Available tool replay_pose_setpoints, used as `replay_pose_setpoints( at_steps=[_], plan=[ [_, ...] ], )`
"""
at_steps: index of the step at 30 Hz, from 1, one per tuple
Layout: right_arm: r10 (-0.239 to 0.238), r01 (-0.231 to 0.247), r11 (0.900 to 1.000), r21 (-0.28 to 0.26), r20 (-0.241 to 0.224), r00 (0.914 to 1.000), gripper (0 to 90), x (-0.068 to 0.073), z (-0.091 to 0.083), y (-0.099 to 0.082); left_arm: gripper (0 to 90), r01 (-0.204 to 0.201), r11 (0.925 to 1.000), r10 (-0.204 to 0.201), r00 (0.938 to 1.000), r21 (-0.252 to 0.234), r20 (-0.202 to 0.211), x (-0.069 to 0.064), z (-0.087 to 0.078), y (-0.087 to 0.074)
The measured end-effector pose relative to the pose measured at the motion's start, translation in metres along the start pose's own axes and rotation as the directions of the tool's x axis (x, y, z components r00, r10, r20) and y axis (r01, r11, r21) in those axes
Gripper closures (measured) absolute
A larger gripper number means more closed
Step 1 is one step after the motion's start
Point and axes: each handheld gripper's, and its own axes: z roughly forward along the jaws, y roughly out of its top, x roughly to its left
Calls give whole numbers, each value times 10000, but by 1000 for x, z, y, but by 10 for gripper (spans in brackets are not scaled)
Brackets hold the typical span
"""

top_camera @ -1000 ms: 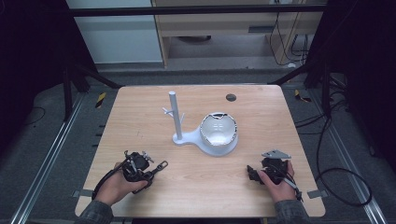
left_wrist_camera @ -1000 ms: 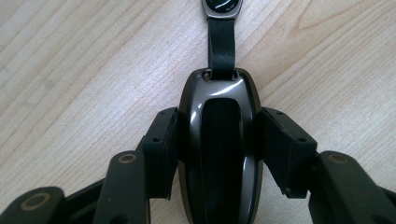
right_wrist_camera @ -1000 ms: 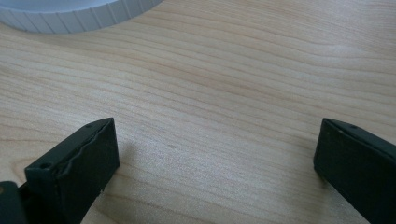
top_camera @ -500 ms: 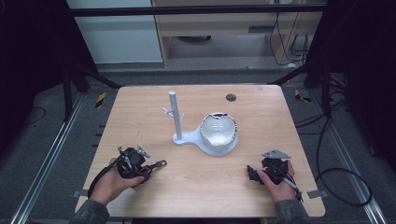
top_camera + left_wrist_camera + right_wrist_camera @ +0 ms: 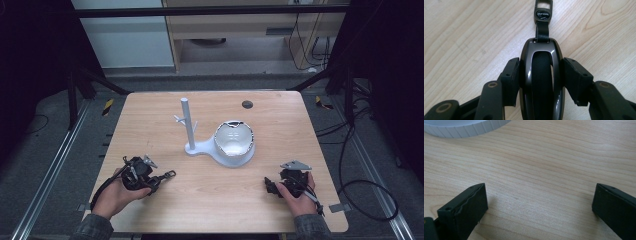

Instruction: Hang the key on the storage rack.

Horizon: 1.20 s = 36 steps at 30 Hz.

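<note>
Left hand-held gripper (image 5: 541, 82) clamps key fob (image 5: 541, 75), strap pointing toward white stand (image 5: 220, 145); right hand-held gripper (image 5: 539, 207) wide, empty.

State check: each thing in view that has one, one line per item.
Left tongs: shut on the key fob.
Key fob: clamped on both sides between the pads, strap and buckle pointing away, just above the table.
Right tongs: open, nothing between the pads, low over the table.
White stand: upright, pegs bare.
White dish: upright on the stand's base; looks empty.
Table: level, wooden.
</note>
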Motion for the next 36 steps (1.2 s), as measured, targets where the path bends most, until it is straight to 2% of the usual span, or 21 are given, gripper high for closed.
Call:
replay_pose_setpoints(
  at_steps=[3,8,9,11,16,26,30,33,34,35,36],
  plan=[
    [2,-2,10000,0,0,10000,5,0,0,0,489,-124,9998,125,9999,163,-60,0,2,2],
    [9,-9,10000,-2,-7,10000,5,0,0,0,490,-5,9990,-4,9998,-451,-189,3,-6,4],
    [-2,2,10000,-1,1,10000,5,0,0,0,490,-5,9990,-4,9998,-451,-189,3,-6,4],
    [7,-7,10000,-2,-5,10000,5,0,0,0,490,68,9965,-98,9993,-829,-358,4,-13,4],
    [1,-1,10000,-1,2,10000,5,0,0,0,490,272,9875,-344,9985,-1550,-438,7,-25,2],
    [8,-8,10000,-2,-4,10000,5,0,0,0,490,336,9849,-412,9983,-1699,-417,11,-29,3],
    [5,-5,10000,0,-3,10000,5,0,0,0,490,383,9798,-481,9978,-1962,-453,12,-34,4],
    [8,-8,10000,-2,-3,10000,5,0,0,0,490,476,9712,-619,9966,-2334,-544,13,-42,5],
    [8,-8,10000,-2,-3,10000,5,0,0,0,490,524,9664,-693,9959,-2517,-589,14,-46,5],
    [9,-9,10000,-4,-5,10000,5,0,0,0,490,609,9569,-820,9946,-2839,-631,15,-52,6],
    [9,-9,10000,-4,-5,10000,5,0,0,0,490,609,9569,-820,9946,-2839,-631,15,-52,6]
  ],
)
